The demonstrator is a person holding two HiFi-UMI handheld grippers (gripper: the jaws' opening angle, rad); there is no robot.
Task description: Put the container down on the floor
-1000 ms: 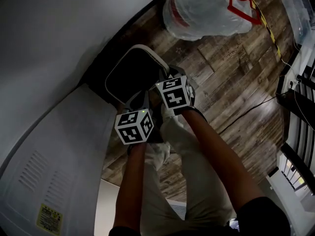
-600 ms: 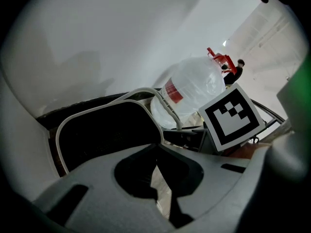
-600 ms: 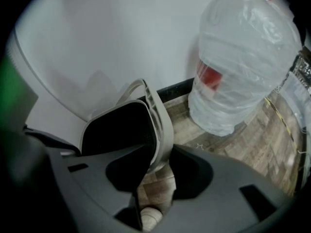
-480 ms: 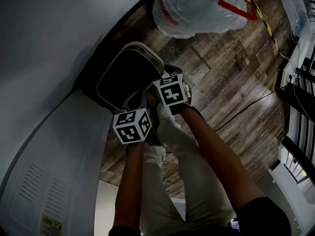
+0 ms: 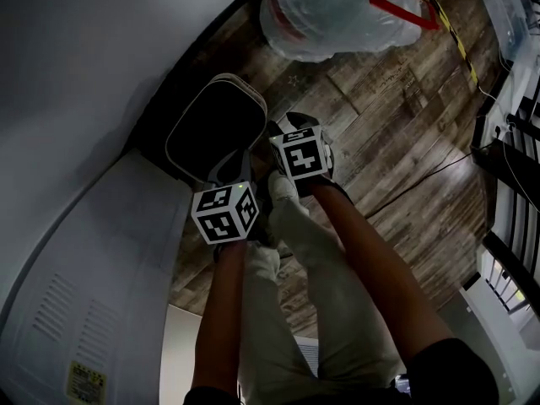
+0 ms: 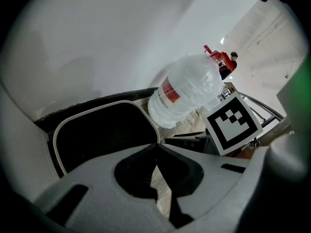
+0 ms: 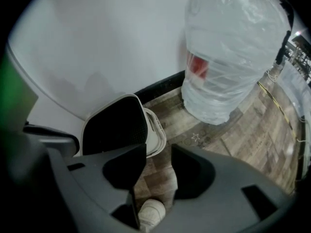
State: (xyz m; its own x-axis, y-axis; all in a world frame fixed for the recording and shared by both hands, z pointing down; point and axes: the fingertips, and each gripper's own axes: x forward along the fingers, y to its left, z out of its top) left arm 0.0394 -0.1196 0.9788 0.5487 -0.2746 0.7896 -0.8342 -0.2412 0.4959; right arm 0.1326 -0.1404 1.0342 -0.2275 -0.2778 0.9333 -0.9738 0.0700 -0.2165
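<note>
Container on the floor, between wall and water bottle.

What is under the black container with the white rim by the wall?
Wood-plank floor shows all around the container, next to the dark baseboard. The patch directly beneath the container is covered, so whether it sits flat cannot be seen.
</note>
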